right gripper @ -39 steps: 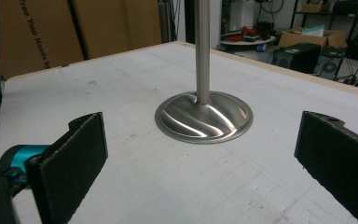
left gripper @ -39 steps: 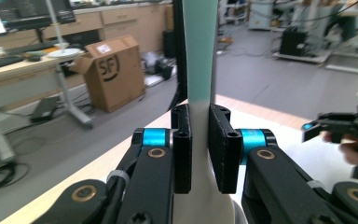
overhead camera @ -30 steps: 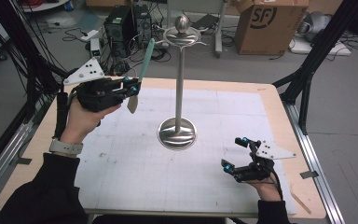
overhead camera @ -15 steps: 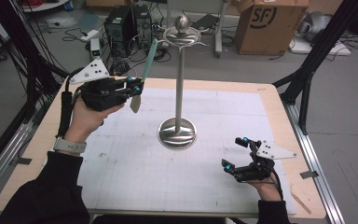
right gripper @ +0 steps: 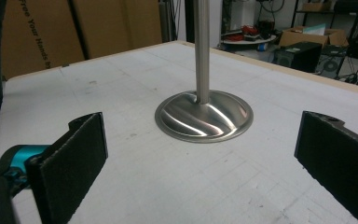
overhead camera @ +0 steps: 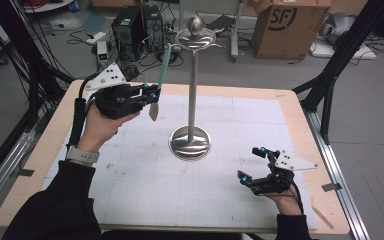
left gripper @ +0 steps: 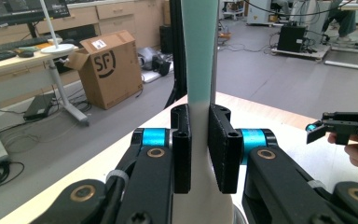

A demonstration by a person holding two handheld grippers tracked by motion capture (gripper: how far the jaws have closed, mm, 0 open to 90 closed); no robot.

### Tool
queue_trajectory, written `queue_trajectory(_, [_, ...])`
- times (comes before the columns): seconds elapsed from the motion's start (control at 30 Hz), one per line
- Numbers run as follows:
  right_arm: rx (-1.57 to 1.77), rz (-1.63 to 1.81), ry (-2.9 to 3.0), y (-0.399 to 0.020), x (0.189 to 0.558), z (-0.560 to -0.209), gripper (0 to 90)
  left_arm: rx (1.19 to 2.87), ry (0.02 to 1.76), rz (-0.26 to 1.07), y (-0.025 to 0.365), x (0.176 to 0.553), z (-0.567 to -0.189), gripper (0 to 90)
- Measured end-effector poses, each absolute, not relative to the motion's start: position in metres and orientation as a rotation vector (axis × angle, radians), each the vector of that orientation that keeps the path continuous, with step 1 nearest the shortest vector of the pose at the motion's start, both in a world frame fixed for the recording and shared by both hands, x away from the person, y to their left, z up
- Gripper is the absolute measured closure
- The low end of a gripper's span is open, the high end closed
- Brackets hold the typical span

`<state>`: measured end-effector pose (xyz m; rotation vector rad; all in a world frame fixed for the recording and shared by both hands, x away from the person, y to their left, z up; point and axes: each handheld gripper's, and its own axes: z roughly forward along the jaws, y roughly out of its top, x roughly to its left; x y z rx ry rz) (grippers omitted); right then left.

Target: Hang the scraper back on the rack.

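A slim green-handled spatula point(overhead camera: 162, 70) with a pale blade pointing down is held nearly upright above the table's far left. A tall steel stand point(overhead camera: 192, 90) rises from a round base at centre.

Stand point(overhead camera: 192, 135): centre of frame, on table point(overhead camera: 130, 200). Left gripper point(overhead camera: 152, 96): upper left, above table, clamping spatula point(overhead camera: 161, 75). Right gripper point(overhead camera: 252, 165): lower right. Cardboard box point(overhead camera: 290, 25): upper right, behind table.

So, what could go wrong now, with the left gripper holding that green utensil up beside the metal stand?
1. The left gripper pinches the green utensil low on its handle, so it may tilt or slip.
2. The metal stand is tall on a small base; a knock near its top could tip it. The right gripper is open, not steadying it.
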<state>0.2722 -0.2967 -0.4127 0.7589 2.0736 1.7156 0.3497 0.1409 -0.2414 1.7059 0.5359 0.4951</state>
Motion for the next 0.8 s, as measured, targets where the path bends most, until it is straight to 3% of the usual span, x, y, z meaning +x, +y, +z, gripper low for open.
queue_trajectory(0.47, [0.757,1.718,2.070,-0.298,0.272,-0.412,1.4,1.697,0.539,0.493,0.131,0.356,-0.245,78.9])
queue_trajectory(0.6, [0.756,1.723,2.066,-0.299,0.272,-0.412,1.4,1.654,0.498,0.512,0.136,0.349,-0.245,64.9])
queue_trajectory(0.8, [0.758,1.715,2.072,-0.297,0.272,-0.413,1.4,1.662,0.459,0.515,0.148,0.337,-0.257,55.6])
